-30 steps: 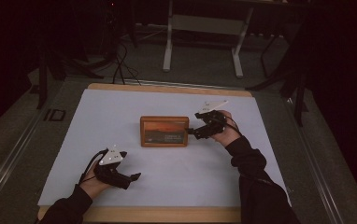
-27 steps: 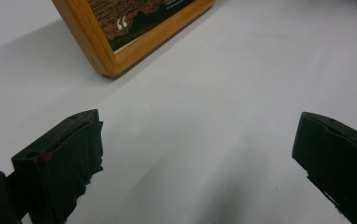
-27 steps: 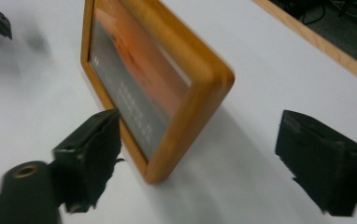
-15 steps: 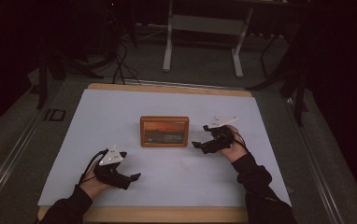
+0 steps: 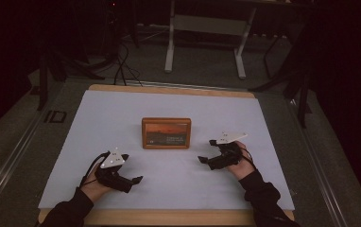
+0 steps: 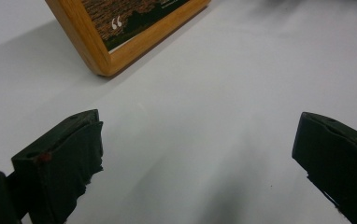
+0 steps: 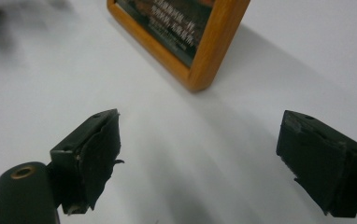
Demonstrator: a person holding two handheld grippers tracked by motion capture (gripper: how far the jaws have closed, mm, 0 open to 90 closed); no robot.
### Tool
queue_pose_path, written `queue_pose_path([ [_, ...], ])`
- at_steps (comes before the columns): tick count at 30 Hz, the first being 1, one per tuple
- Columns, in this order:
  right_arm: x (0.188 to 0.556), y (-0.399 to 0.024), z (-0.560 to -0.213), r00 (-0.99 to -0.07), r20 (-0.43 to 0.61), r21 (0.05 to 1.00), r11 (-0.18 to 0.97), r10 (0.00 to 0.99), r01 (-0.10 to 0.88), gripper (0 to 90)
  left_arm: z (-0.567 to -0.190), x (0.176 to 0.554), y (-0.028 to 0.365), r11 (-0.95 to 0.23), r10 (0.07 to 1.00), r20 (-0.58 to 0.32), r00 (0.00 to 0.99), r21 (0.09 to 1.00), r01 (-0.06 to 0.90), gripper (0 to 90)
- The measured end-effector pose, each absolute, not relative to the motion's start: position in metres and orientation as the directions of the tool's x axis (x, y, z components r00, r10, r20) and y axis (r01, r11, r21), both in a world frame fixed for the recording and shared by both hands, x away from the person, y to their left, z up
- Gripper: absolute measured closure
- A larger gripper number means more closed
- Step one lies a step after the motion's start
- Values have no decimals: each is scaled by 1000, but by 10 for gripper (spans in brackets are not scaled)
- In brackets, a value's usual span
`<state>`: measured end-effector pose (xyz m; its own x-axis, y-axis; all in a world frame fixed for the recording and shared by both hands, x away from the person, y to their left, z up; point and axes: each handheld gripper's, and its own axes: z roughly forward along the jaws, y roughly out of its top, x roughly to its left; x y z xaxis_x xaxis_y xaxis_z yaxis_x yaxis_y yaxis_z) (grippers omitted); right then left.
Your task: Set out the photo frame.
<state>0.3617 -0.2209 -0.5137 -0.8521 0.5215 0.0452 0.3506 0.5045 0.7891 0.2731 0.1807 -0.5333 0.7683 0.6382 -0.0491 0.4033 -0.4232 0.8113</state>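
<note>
The small picture frame with an orange wooden border and a dark sunset print [image 5: 166,133] stands near the middle of the white-covered tabletop [image 5: 122,113], its long axis running from 9 to 3 o'clock across the high view, its face turned towards the person. From the right gripper [image 5: 206,161] the frame lies at about 10 o'clock, near but not touching; from the left gripper [image 5: 135,180] it lies at about 1 o'clock, a little farther off. So the right hand [image 5: 235,158] is the nearer one, and the frame's right end is the side it would most easily reach.

In the right gripper view the frame's lower corner [image 7: 200,70] sits ahead, between and beyond the two black fingers [image 7: 95,149], which stand wide apart with nothing between them. In the left gripper view the fingers [image 6: 69,154] are likewise spread and empty, the frame's corner [image 6: 99,60] up at 11 o'clock.

A second ago the right gripper was up against the frame's right end; it has since drawn away towards the person and sunk nearer the tabletop, its fingers having just been opening with nothing held. The frame stands where it did, and the left gripper has kept its place.
</note>
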Motion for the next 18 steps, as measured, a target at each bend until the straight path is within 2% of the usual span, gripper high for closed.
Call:
queue_pose_path([
  [18,316,-254,-521,-838,58,809,466,543,358,132,-533,272,182,-428,638,-42,769,810,399,23],
])
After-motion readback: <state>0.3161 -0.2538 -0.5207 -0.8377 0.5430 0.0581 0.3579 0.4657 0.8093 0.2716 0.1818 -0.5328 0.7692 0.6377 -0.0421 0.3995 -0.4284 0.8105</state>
